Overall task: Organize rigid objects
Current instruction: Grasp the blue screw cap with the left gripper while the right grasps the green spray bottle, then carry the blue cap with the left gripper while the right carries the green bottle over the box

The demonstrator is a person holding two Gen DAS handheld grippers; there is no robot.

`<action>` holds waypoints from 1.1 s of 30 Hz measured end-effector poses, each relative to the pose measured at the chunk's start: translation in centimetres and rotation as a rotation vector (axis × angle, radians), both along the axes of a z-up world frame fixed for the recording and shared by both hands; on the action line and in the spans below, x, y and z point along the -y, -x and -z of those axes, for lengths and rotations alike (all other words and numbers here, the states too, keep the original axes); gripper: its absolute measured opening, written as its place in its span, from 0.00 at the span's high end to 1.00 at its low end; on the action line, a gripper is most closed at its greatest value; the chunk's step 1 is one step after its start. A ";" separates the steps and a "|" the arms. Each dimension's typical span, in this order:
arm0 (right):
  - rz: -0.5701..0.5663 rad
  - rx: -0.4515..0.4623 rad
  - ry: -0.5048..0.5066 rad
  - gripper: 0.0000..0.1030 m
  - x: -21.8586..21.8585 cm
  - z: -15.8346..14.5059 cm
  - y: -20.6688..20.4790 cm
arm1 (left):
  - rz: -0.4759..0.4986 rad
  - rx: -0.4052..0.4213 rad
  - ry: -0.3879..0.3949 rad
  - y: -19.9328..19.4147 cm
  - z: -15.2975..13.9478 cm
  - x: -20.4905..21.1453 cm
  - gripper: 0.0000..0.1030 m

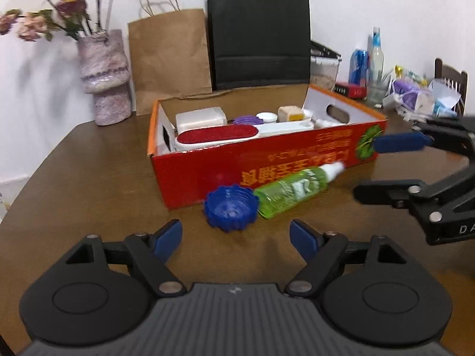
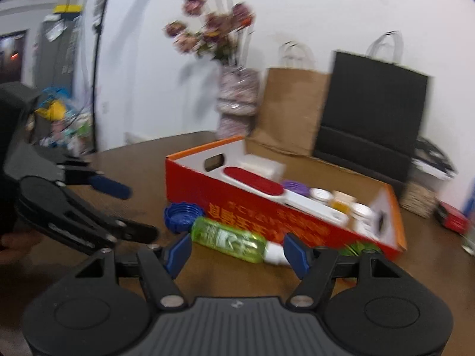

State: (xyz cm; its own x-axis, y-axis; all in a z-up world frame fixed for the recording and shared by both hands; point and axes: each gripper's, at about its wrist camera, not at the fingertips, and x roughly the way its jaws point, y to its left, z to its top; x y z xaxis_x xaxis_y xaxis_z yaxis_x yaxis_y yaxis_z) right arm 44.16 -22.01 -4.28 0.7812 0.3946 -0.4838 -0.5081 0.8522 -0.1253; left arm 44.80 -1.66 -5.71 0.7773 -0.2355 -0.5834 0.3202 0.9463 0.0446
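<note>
A red cardboard box [image 1: 237, 166] stands on the brown table [image 1: 89, 178] and holds a red lint brush [image 1: 216, 134], a white block, a purple lid and small jars. In front of it lie a blue ridged cap [image 1: 231, 207] and a green spray bottle [image 1: 294, 188]. My left gripper [image 1: 236, 237] is open and empty, just short of the cap. My right gripper [image 2: 236, 253] is open, close over the green bottle [image 2: 230, 238], with the blue cap [image 2: 181, 215] to its left and the box [image 2: 267, 210] behind. Each gripper shows in the other's view, the right one [image 1: 383, 167] and the left one [image 2: 133, 210].
A purple vase with dried flowers [image 1: 104, 77], a brown paper bag [image 1: 169, 59] and a black paper bag [image 1: 261, 35] stand behind the box. Bottles, a can [image 1: 359, 66] and plastic-wrapped clutter [image 1: 421, 95] sit at the far right of the table.
</note>
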 end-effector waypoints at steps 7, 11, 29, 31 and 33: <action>-0.099 -0.107 0.070 0.41 -2.1 2.2 -5.6 | 0.058 -0.043 -0.014 -3.8 1.9 0.0 0.27; -0.060 -0.146 0.068 0.59 -1.1 2.2 -5.5 | 0.055 -0.063 0.021 -4.4 2.5 -0.5 0.30; 0.044 -0.250 0.032 0.68 -1.2 3.2 -3.5 | -0.022 0.010 0.087 -1.9 0.7 -0.3 0.47; 0.100 -0.235 0.018 0.68 -0.2 3.2 -1.5 | -0.056 0.033 0.106 0.1 -0.1 -0.7 0.47; 0.150 -0.229 -0.041 0.69 1.2 2.9 0.9 | -0.079 0.058 0.127 2.4 -0.8 -1.0 0.47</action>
